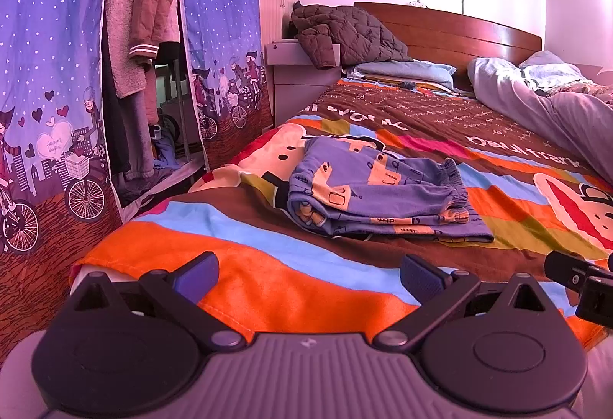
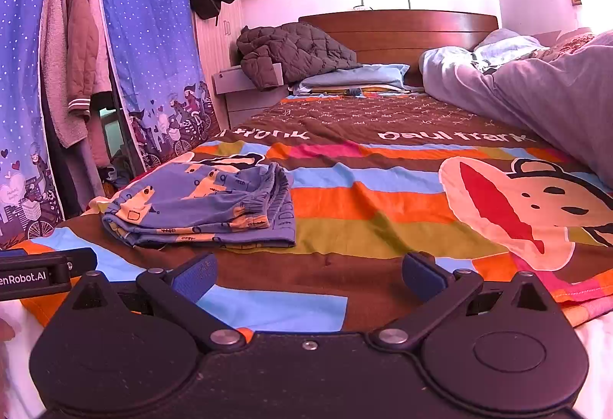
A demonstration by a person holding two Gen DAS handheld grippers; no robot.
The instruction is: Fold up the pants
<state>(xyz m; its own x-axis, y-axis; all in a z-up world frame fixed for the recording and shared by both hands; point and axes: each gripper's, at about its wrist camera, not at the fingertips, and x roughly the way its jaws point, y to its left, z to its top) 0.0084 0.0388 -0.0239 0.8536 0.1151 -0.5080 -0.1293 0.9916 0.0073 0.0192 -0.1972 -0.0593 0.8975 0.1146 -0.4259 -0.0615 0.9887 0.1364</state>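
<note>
Blue patterned pants [image 1: 377,195] lie folded into a compact bundle on the striped bedspread [image 1: 268,265], elastic waistband facing right. In the right wrist view the pants [image 2: 199,210] sit left of centre. My left gripper [image 1: 308,275] is open near the bed's foot edge, well short of the pants, nothing between its fingers. My right gripper [image 2: 308,275] is open too, low over the bedspread [image 2: 383,227], with the pants ahead and to its left. Part of the right gripper's body [image 1: 582,285] shows at the right edge of the left wrist view.
A rumpled grey duvet [image 2: 536,97] covers the bed's right side. Pillows and a dark quilted jacket [image 1: 345,32] lie by the wooden headboard [image 1: 459,32]. A fabric wardrobe with blue curtains [image 1: 49,74] and hanging clothes stands left of the bed.
</note>
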